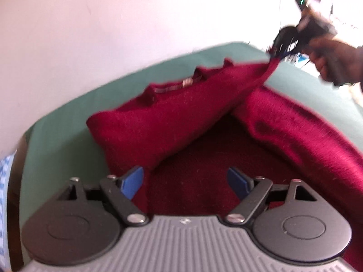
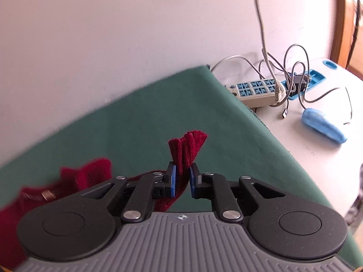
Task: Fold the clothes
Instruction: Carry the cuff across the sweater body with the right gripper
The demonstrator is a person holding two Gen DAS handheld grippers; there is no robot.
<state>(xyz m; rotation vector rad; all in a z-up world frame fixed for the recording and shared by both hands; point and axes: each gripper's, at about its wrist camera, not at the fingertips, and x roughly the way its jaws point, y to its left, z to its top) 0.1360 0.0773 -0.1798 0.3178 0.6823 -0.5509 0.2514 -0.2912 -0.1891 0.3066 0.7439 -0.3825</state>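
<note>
Two grippers work one dark red knitted sweater (image 1: 172,122) that lies on a green cloth (image 1: 63,140) covering the table. No writing can be read anywhere; a small label (image 1: 187,82) shows inside the sweater's collar, too blurred to make out.

The left gripper (image 1: 187,181) points down at a slant over the near part of the sweater. Its blue pads (image 1: 133,181) stand wide apart with nothing between them; red knit lies just below and beyond.

The right gripper (image 2: 181,179) also slants downward, its pads nearly together and clamped on a bunched strip of the sweater's ribbed edge (image 2: 187,149), which sticks up past the fingertips. In the left wrist view a person's hand (image 1: 333,61) grips that tool at the upper right, and the sweater's corner is drawn up taut toward it, leaving a folded flap raised over the rest of the garment.

Past the cloth's right edge, a power strip (image 2: 256,89), tangled grey cables (image 2: 295,68) and a blue oblong object (image 2: 323,125) sit on the white tabletop (image 2: 313,158).
</note>
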